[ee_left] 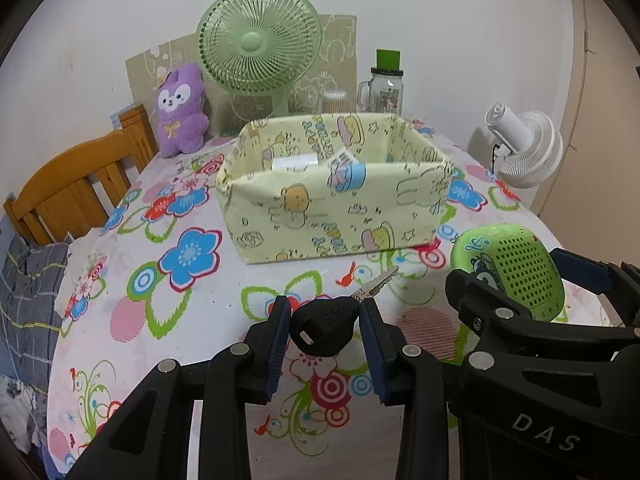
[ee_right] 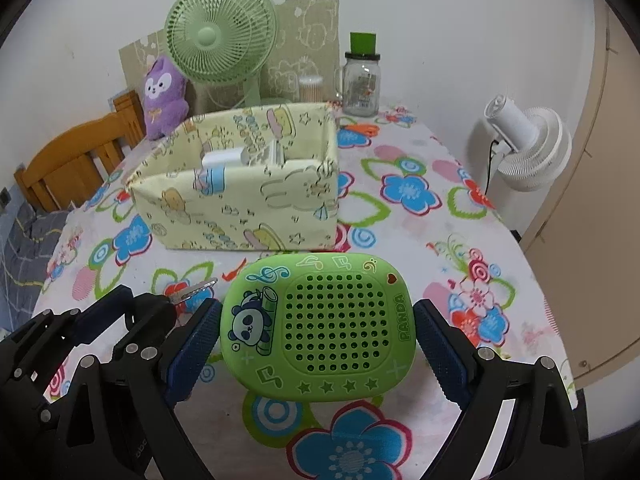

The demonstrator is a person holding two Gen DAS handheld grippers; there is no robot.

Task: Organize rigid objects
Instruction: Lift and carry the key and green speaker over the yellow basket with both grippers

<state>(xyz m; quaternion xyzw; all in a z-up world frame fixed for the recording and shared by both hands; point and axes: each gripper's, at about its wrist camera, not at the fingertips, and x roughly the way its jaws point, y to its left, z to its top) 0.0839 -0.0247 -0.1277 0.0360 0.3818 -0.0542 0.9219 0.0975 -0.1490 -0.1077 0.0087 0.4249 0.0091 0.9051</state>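
A black-headed key (ee_left: 325, 325) sits between the blue pads of my left gripper (ee_left: 325, 312), which is shut on its head; its metal blade (ee_left: 378, 284) points toward the yellow fabric box (ee_left: 336, 208). My right gripper (ee_right: 318, 330) is shut on a green panda speaker (ee_right: 320, 324), one pad on each side. The speaker also shows in the left wrist view (ee_left: 508, 270), and the key blade in the right wrist view (ee_right: 196, 290). The box (ee_right: 240, 208) stands just beyond both and holds white items (ee_right: 224, 158).
A floral tablecloth (ee_left: 168, 320) covers the table. At the back stand a green fan (ee_left: 258, 46), a purple plush (ee_left: 180, 110) and a glass jar (ee_left: 386, 88). A white fan (ee_right: 524, 142) is at the right edge, a wooden chair (ee_left: 76, 188) at the left.
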